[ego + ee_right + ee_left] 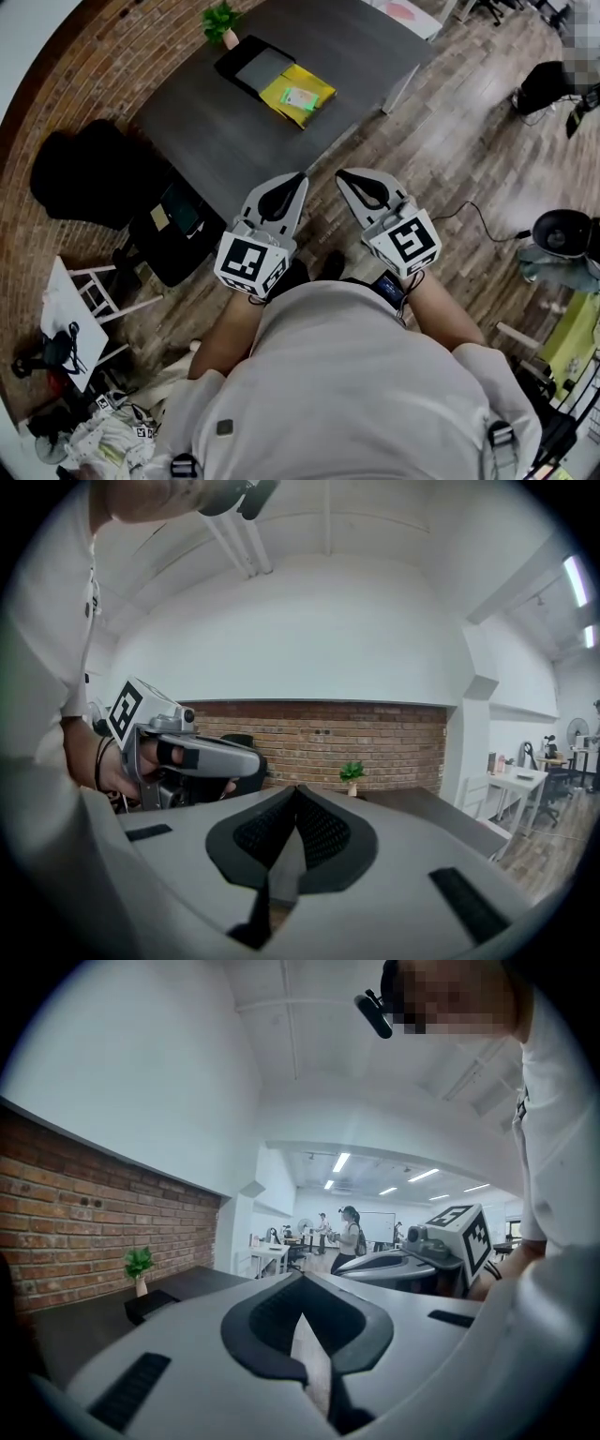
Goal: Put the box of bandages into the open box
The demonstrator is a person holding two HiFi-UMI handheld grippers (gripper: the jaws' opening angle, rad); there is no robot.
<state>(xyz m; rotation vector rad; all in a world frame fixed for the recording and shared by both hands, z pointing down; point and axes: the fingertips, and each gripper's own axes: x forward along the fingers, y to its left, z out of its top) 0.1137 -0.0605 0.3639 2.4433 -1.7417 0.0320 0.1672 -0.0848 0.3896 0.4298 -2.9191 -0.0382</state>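
The green box of bandages (300, 96) lies on a yellow sheet (317, 86) on the dark grey table (225, 141). Just beyond it, by a small potted plant (221, 23), is the black open box (253, 67). Both grippers are held close to the person's body, over the wooden floor and short of the table's near edge. My left gripper (300, 177) is shut with nothing in it, and so is my right gripper (340, 174). In the left gripper view the jaws meet at the tips (302, 1279). The right gripper view shows the same (298, 789), with the bandage box hidden.
A black chair (80, 173) and a black bag (173, 230) stand left of the table, with a white stool (80, 309) nearer. A fan (562, 232) and a cable are on the floor at right. White desks and people show far off (349, 1237).
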